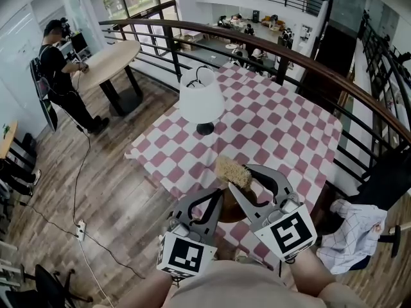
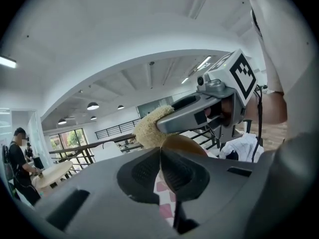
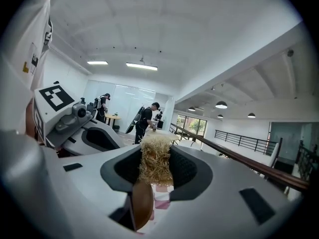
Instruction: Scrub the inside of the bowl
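Over the checked tablecloth my left gripper pinches the bowl by its rim, my right gripper clamps the scrubber just beside it; I judge the scrubbing not yet begun.

The worktop wears a cloth of pink and white checks. The lamp has a white shade and a black foot. The bowl is glossy brown, and the scrubber is pale straw-yellow. The left tool and right tool are grey with black pads, and each cube is white with black square markers. The floor is brown wood planking. The railing has a dark brown rail over black bars.
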Demonstrator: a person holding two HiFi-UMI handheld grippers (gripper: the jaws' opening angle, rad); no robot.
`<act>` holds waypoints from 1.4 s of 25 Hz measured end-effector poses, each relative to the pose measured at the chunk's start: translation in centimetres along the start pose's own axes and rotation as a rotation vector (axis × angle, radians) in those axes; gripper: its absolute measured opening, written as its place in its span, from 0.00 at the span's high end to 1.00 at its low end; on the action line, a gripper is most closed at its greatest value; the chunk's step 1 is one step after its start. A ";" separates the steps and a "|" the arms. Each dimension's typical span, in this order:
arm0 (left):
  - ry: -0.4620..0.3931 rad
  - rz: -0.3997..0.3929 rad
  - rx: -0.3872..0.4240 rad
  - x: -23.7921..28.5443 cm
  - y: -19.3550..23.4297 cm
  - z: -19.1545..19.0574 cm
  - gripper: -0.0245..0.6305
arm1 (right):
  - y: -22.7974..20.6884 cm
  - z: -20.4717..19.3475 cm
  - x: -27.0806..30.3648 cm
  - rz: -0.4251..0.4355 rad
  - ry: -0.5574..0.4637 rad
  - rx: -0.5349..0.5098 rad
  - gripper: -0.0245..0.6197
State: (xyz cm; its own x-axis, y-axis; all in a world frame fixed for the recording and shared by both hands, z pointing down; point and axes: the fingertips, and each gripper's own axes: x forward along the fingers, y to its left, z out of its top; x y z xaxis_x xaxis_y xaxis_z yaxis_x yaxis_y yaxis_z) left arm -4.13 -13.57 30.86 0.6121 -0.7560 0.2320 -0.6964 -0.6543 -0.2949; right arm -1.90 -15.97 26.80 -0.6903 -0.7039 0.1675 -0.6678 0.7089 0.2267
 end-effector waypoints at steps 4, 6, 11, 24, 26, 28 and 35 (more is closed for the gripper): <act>0.002 -0.014 -0.051 -0.1 0.8 -0.4 0.93 | -0.7 -0.5 -0.4 -0.028 0.015 -0.021 0.73; 0.009 -0.008 -0.129 -0.3 1.7 -1.1 0.93 | -1.1 -1.0 -0.7 -0.041 0.030 -0.018 0.73; 0.020 0.014 -0.314 -0.5 3.7 -2.6 0.93 | -1.7 -2.4 -1.2 -0.080 0.058 -0.005 0.73; 0.079 0.060 -0.519 0.5 5.0 -7.4 0.93 | -1.4 -8.4 -1.3 -0.078 0.182 0.051 0.73; 0.103 0.061 -0.565 0.6 5.0 -8.9 0.93 | -0.7 -10.0 -1.2 -0.065 0.216 0.064 0.73; 0.136 0.057 -0.606 0.9 4.8 -10.5 0.93 | 0.0 -11.6 -1.2 -0.055 0.243 0.086 0.73; 0.223 0.008 -0.735 3.1 2.7 -16.5 0.93 | 1.2 -18.4 -0.9 -0.024 0.346 0.185 0.73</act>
State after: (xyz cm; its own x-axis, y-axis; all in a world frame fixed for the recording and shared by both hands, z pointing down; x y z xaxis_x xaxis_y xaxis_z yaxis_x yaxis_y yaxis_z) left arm -10.31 -17.97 46.07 0.5700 -0.6956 0.4373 -0.8185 -0.4341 0.3764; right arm 3.03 -15.28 44.62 -0.5602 -0.6713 0.4852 -0.7432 0.6660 0.0634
